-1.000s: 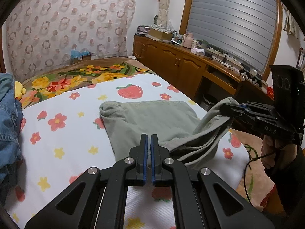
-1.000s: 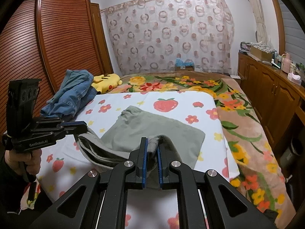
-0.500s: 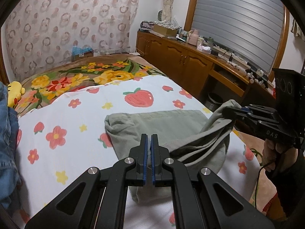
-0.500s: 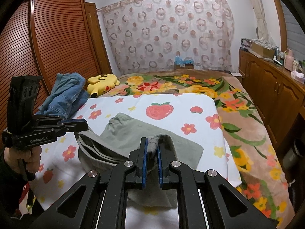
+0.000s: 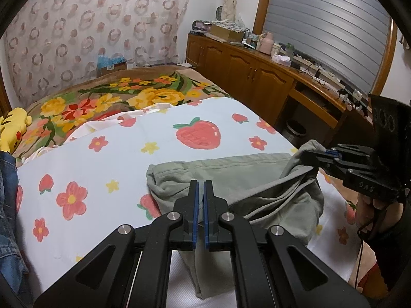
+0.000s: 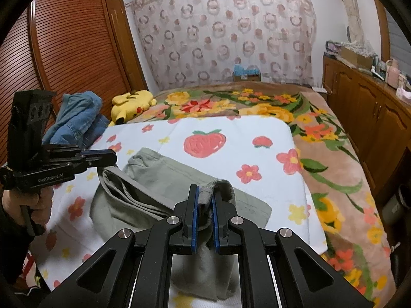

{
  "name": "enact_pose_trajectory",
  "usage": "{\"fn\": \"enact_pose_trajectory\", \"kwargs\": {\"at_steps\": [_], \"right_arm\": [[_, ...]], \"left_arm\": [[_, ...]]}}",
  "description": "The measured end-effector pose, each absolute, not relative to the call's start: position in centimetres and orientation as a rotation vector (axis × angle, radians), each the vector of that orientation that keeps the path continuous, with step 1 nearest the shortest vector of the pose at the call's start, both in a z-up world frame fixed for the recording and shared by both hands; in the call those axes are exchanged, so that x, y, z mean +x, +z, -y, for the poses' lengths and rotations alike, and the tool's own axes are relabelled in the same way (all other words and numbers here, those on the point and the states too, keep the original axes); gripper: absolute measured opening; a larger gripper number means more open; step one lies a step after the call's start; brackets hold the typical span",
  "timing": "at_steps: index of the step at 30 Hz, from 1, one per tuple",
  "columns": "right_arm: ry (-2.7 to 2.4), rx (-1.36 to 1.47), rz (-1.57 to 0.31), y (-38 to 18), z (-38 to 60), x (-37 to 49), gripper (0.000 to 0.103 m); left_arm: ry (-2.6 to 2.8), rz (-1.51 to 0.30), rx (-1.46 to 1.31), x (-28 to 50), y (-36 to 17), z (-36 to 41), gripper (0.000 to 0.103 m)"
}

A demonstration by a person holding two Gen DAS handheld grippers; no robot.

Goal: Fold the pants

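On the bed [image 6: 303, 187], the pants [image 6: 179, 179] are part-folded; your left gripper [image 5: 201, 205] and right gripper [image 6: 204, 205] each clamp a raised corner, not yet laid over.

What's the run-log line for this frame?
step: folding pants over | left gripper: shut on pants edge | right gripper: shut on pants edge | surface: strawberry-print sheet | fold: not yet laid flat

Black two-finger left gripper [image 5: 200, 187] with blue-padded jaws pinched together on thin cloth, angled downward, black two-finger right gripper [image 6: 204, 192] likewise clamped on a thicker fold, bare hand [image 6: 38, 200] around each pistol handle, dark sleeves behind
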State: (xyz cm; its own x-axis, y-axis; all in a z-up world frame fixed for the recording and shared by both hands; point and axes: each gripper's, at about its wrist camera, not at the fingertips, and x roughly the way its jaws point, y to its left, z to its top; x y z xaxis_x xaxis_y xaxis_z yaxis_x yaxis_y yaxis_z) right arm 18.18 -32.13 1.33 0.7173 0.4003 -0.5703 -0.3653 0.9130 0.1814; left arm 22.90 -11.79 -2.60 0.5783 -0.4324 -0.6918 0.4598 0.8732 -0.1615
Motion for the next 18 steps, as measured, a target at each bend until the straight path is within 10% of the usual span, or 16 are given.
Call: {"fn": "enact_pose_trajectory", "kwargs": {"at_steps": [6, 14, 18], "right_arm": [[0.413, 0.057, -0.652, 1.4, 31.9, 18.3, 0.009], [0.377, 0.074, -0.653, 1.7, 32.5, 18.0, 0.017], [0.353, 0.078, -0.642, 2.0, 32.9, 17.6, 0.031]], "left_arm": [[-0.525, -0.797, 0.043, 22.9, -2.6, 11.7, 0.006], [-0.526, -0.78, 0.008, 22.3, -2.2, 10.5, 0.043], [-0.534, -0.781, 0.015, 21.8, -2.3, 10.4, 0.043]]}}
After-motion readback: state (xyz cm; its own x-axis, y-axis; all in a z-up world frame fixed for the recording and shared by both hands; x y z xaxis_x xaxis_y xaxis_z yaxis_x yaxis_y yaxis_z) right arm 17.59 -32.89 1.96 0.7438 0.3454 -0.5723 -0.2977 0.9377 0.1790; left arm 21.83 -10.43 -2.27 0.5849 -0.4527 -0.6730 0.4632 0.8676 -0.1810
